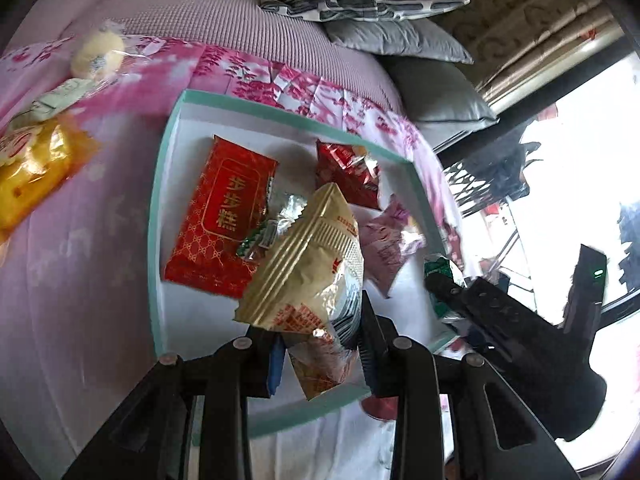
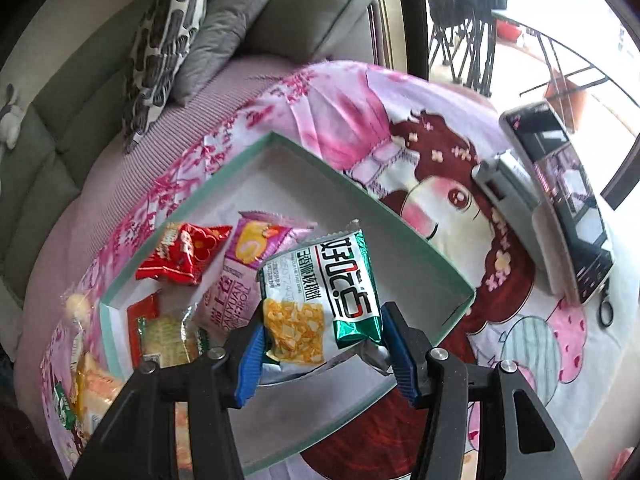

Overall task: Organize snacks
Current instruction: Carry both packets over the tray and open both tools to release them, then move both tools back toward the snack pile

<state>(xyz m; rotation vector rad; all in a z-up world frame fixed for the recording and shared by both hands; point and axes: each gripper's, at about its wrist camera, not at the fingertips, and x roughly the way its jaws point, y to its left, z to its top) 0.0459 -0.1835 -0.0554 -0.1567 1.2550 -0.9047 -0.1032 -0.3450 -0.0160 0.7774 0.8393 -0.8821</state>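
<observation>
The green-and-white foil snack packet (image 2: 320, 296) and gold crinkled snack bag (image 1: 308, 268) are being gripped by right fingers (image 2: 252, 364) and left fingers (image 1: 370, 332), over the teal-rimmed white box (image 2: 340, 184) for depositing.

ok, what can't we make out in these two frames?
- Left wrist: the clear-wrapped green snack is mostly covered by the gold packet in the left hand-held gripper.
- Right wrist: loose snacks outside the teal box are blurred and cut off by the right hand-held gripper.
</observation>
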